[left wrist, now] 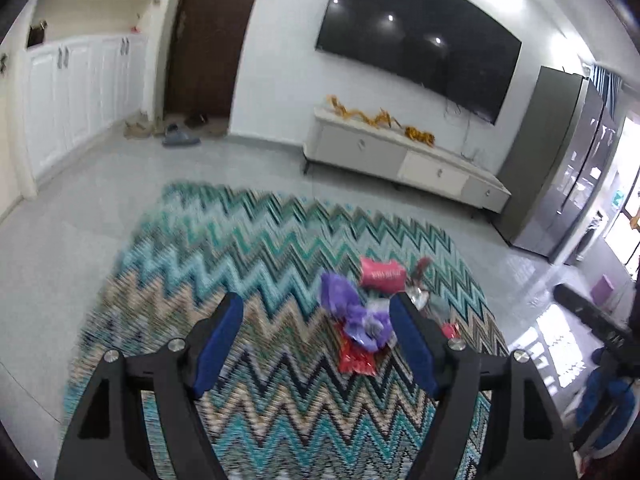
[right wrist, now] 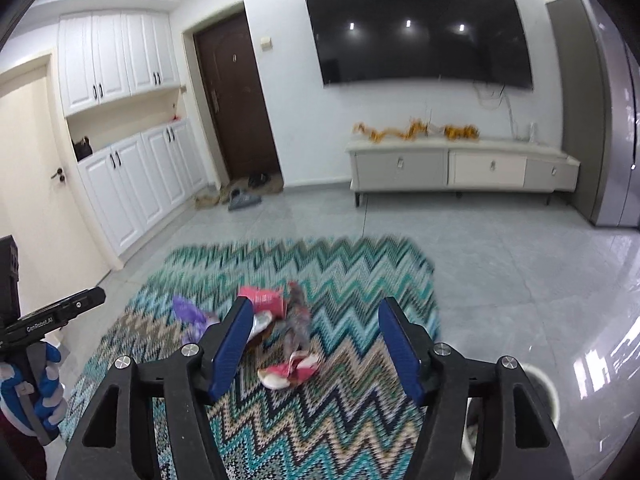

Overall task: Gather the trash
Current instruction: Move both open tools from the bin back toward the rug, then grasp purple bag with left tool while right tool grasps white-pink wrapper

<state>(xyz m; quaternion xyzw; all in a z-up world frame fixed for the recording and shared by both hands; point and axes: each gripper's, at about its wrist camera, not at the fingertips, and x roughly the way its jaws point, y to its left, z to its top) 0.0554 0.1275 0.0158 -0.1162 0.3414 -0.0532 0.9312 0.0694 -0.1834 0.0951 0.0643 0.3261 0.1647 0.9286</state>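
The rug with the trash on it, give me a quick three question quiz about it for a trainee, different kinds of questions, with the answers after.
1. True or false: the wrappers lie on the zigzag rug, not on the bare floor tiles.
2. Multiple choice: what is the left gripper holding? A) the purple wrapper B) the pink packet C) nothing
3. Fill in: in the right wrist view, the right gripper stands ____, with nothing gripped.

Key
1. True. The purple wrapper, the pink packet and the red wrapper all rest on the rug.
2. C. It is open, and the wrappers lie on the rug beyond it.
3. Open.
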